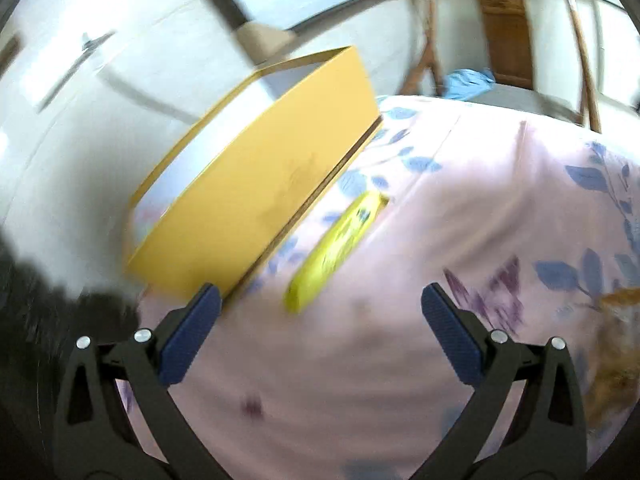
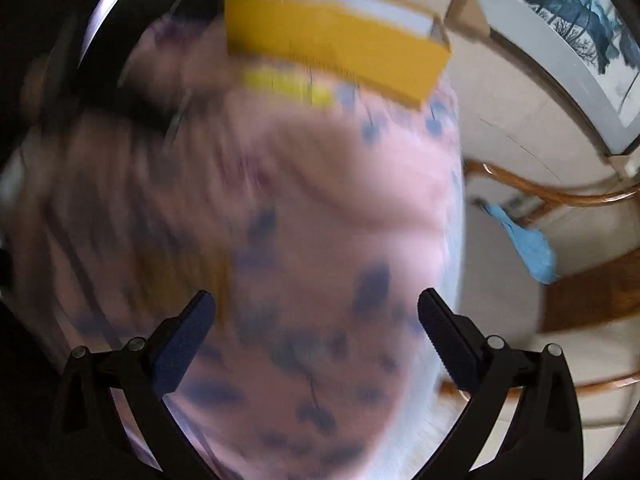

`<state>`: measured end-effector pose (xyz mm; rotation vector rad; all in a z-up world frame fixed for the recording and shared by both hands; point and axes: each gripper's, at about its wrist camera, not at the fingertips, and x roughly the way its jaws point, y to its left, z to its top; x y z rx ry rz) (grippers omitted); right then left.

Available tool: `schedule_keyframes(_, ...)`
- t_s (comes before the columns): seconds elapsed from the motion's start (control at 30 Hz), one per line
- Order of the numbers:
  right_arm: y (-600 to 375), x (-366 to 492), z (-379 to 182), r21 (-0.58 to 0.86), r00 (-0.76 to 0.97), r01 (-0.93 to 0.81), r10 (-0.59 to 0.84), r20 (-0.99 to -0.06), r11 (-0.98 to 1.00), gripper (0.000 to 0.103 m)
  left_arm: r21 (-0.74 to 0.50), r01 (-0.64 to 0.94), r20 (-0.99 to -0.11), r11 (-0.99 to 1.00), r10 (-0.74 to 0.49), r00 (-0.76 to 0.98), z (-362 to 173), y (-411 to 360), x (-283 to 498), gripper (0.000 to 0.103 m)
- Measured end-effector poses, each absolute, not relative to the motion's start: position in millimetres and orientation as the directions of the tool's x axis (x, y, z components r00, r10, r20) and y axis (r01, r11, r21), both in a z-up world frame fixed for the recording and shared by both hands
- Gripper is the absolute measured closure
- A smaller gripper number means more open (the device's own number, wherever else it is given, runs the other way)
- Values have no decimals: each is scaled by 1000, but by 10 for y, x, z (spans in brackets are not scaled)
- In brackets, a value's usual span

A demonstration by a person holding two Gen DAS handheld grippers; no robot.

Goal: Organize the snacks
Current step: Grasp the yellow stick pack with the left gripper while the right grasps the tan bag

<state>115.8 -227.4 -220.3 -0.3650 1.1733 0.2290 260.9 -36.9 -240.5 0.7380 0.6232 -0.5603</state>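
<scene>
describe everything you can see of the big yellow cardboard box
The big yellow cardboard box is a wide, shallow, open-topped box with smooth yellow outer walls and a pale inside; no contents show. It sits on the pink floral cloth at its far edge, near a pale wall. A yellow snack packet lies on the cloth just beside its long side; whether they touch is unclear. In the blurred right wrist view it shows again, the packet in front. Neither gripper touches it.

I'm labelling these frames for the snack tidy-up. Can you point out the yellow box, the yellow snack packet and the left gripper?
yellow box (image 1: 256, 200): left wrist view, on its long outer side wall.
yellow snack packet (image 1: 338, 246): left wrist view, middle of its printed face.
left gripper (image 1: 320, 308): left wrist view, midway between its open fingertips.
</scene>
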Motion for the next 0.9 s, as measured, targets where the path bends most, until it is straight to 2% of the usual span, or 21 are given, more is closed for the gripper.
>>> schedule_keyframes(0.17,-2242,775,-2297,89,340,-56,103,-935,994,1,351,825,-760,443,-379,527,-2669,-590,3019,2)
schedule_keyframes(0.23,-2208,662,-2396,171,328,16,156,-932,985,1,316,878,-814,359,-373,446,-2866,-654,3103,2)
schedule_keyframes(0.27,-2169,628,-2413,189,331,39,166,-929,981,1,269,884,-793,382,-433,428,-2852,-616,3181,2)
schedule_keyframes(0.33,-2110,586,-2423,177,356,54,146,-923,983,1,141,868,-846,477,-397,356,-2915,-599,3398,3)
schedule_keyframes(0.37,-2088,572,-2414,164,381,66,127,-916,984,1,-22,834,-870,551,-422,256,-2932,-525,3553,9)
schedule_keyframes(0.4,-2063,563,-2395,162,407,84,115,-906,983,1,-61,806,-848,589,-457,269,-2904,-451,3580,25)
schedule_keyframes(0.43,-2050,560,-2408,164,434,114,99,-895,980,1,-49,782,-842,621,-447,302,-2896,-410,3574,35)
schedule_keyframes(0.47,-2027,567,-2461,160,446,140,83,-891,977,1,3,751,-837,660,-409,363,-2891,-381,3537,54)
schedule_keyframes(0.5,-1977,585,-2500,149,446,177,56,-893,973,1,5,721,-839,693,-389,380,-2868,-344,3479,73)
schedule_keyframes(0.57,-1875,640,-2610,99,393,249,-7,-919,964,1,11,666,-855,746,-338,393,-2843,-303,3356,82)
schedule_keyframes(0.77,-1605,872,-2788,104,380,478,-100,-919,872,1,-56,485,-864,873,-286,414,-2815,6,3001,82)
schedule_keyframes(0.9,-1448,1037,-2908,99,390,489,-115,-914,867,1,-78,395,-855,915,-266,446,-2765,189,2828,82)
